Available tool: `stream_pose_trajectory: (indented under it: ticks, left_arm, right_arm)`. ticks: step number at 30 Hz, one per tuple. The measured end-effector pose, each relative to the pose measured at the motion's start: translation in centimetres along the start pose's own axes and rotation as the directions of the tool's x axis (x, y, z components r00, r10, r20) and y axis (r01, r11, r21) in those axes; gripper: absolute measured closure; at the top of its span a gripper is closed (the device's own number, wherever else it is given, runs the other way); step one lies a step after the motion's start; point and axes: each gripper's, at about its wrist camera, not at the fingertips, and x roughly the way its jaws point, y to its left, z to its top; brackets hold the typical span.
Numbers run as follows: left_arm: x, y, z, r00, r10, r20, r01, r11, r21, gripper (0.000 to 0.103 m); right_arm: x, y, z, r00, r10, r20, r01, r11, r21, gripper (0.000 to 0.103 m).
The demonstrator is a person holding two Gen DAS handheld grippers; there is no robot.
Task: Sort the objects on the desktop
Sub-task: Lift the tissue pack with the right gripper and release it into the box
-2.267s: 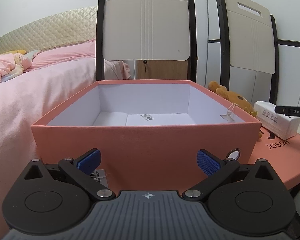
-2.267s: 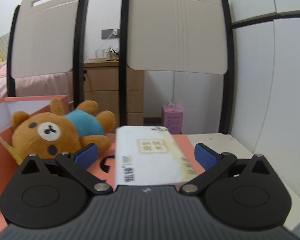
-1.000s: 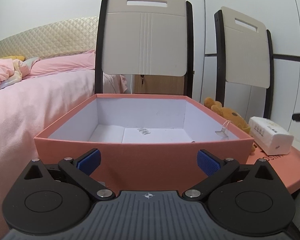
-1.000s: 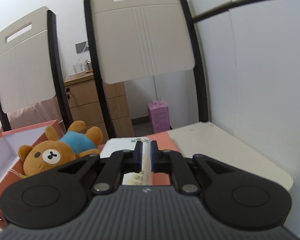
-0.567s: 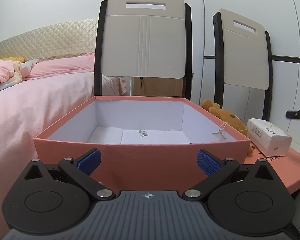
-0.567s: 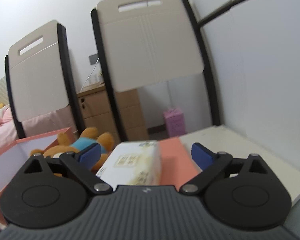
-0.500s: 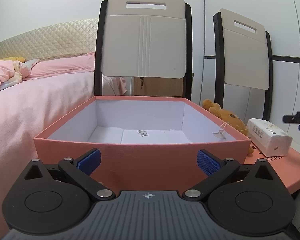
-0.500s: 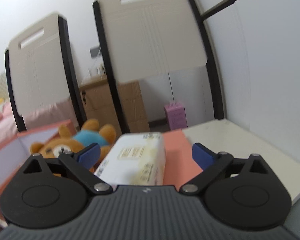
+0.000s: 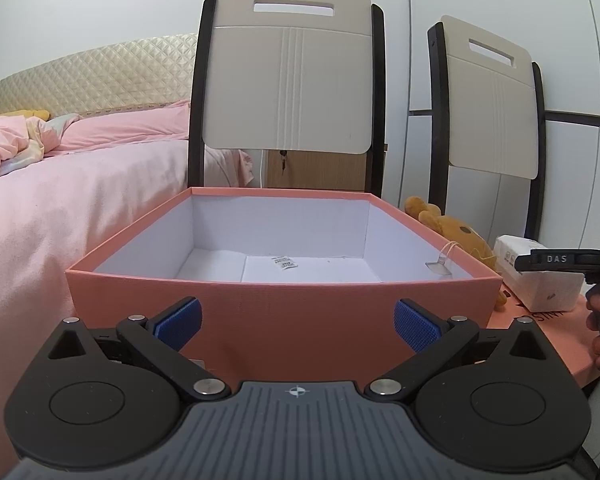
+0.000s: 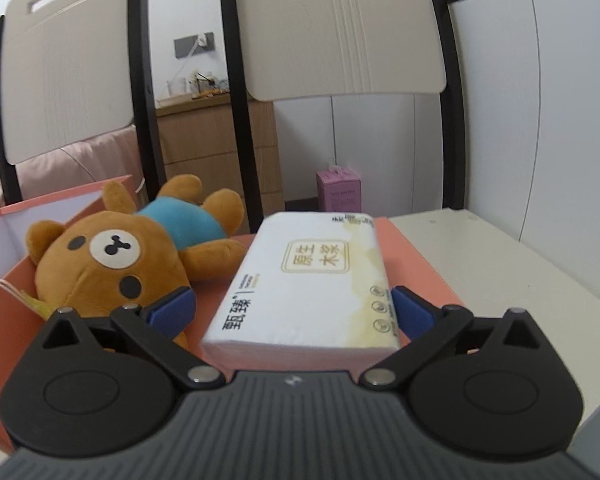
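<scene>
A pink open box with a white inside stands right before my left gripper, which is open and empty at its near wall. A small paper tag lies on the box floor. In the right wrist view a white tissue pack lies on the pink lid, with a brown teddy bear in a blue shirt to its left. My right gripper is open, its blue pads either side of the pack's near end, not pressing it. The pack and bear also show in the left wrist view.
Two folding chairs stand behind the box and lid. A pink bed lies to the left. A white tabletop runs to the right of the lid. A wooden dresser and a small pink carton stand farther back.
My right gripper went from shut to open and has come down and forward around the tissue pack's near end. The left gripper has stayed open before the box.
</scene>
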Motion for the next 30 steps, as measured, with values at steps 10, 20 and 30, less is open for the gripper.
stream_pose_trajectory:
  ticks: [10,20,30]
  left_arm:
    - [-0.2,0.1,0.1,1.000,-0.002,0.005,0.002,1.000,0.001,0.000]
    - [-0.5,0.2,0.8,0.998,0.035,0.049,-0.036,0.999,0.020,0.000]
    - [-1.5,1.1,1.8,0.983,0.134,0.130,-0.140,0.990,0.037,0.000]
  right_arm:
    - [-1.2,-0.8,0.5,0.999,-0.040,0.010,0.039,0.996,0.085,0.019]
    - [-6.1,1.1,5.3,0.990,0.010,0.142,-0.020,0.998,0.065,0.019]
    - [-2.7,14.1,10.4,0.952,0.305,0.032,-0.300,0.947,-0.113,0.019]
